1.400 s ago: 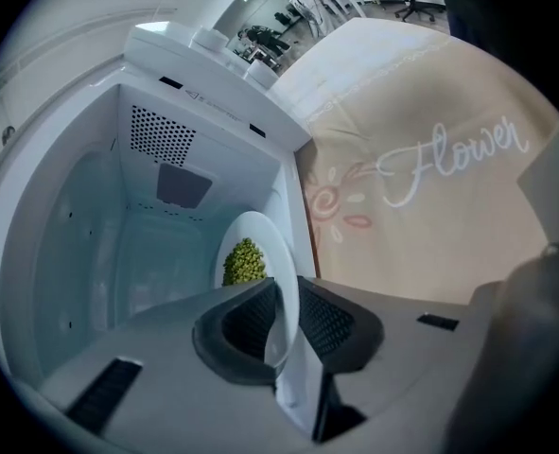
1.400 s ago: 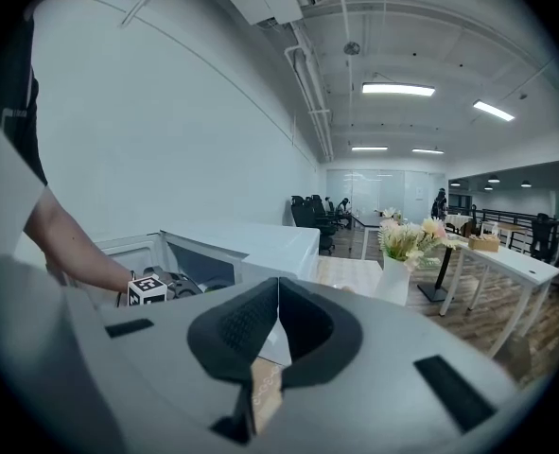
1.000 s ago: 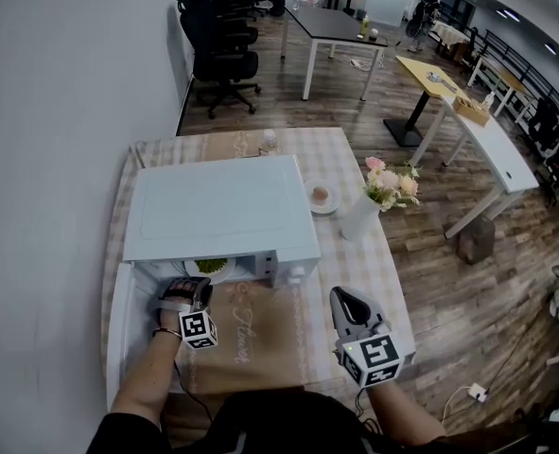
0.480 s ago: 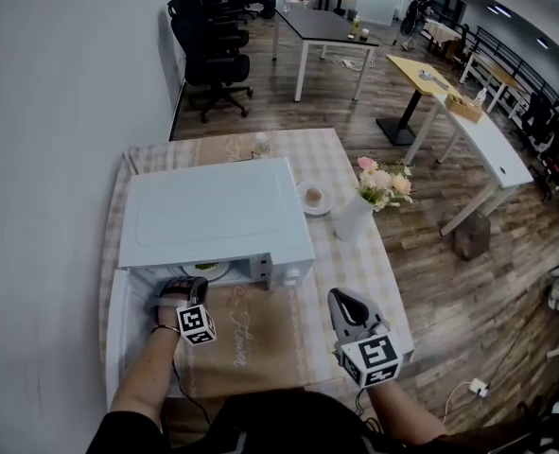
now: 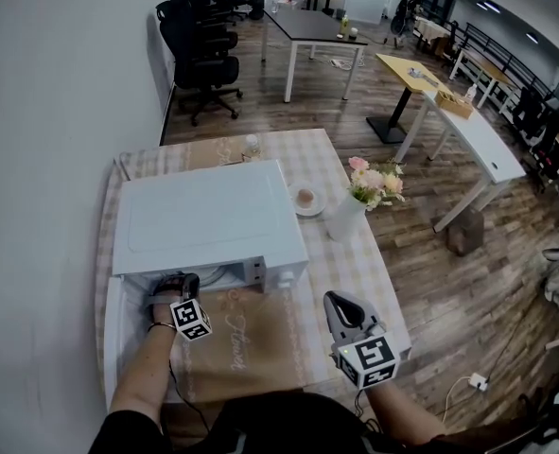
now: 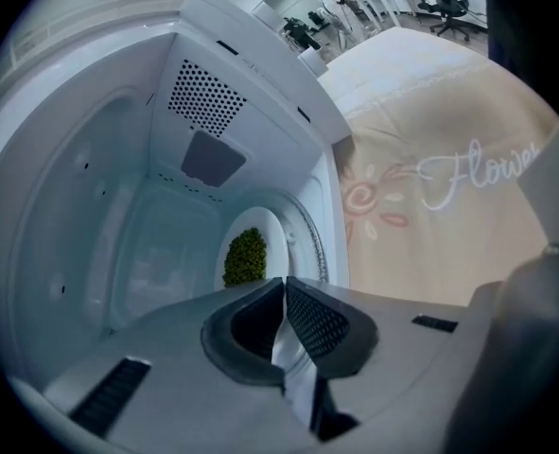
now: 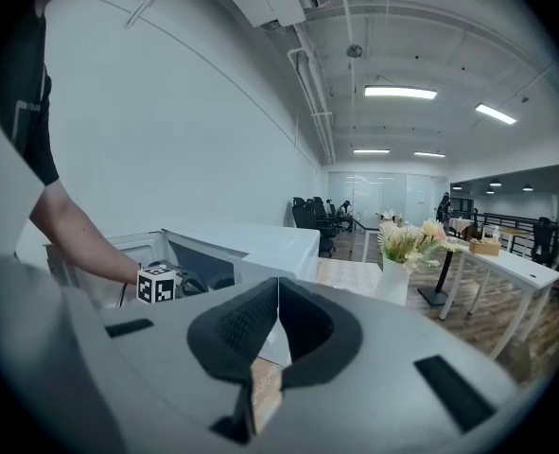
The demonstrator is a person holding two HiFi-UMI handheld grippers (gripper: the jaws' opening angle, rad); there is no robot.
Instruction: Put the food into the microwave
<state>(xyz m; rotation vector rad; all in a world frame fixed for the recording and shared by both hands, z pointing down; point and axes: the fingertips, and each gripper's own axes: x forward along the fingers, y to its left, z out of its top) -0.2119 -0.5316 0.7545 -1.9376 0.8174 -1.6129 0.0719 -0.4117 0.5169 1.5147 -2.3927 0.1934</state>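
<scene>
A white microwave (image 5: pixel 203 218) stands on the table with its door (image 5: pixel 112 339) swung open to the left. Inside, a white plate (image 6: pixel 265 223) carries green food (image 6: pixel 246 256) on the turntable; only the plate's edge (image 5: pixel 210 275) shows in the head view. My left gripper (image 6: pixel 285 280) sits at the cavity's mouth (image 5: pixel 178 282), just short of the plate, shut with nothing between its fingers. My right gripper (image 5: pixel 340 304) hovers over the table's right front, also shut and empty (image 7: pixel 277 282).
A small plate with a round bun (image 5: pixel 305 199) lies right of the microwave. A white vase of flowers (image 5: pixel 353 206) stands beside it. A glass (image 5: pixel 251 146) is behind the microwave. A beige runner (image 5: pixel 251 334) covers the table front.
The head view has shifted, so less of the plate shows under the microwave's top. The left gripper stays at the cavity's mouth, and the right gripper holds its place.
</scene>
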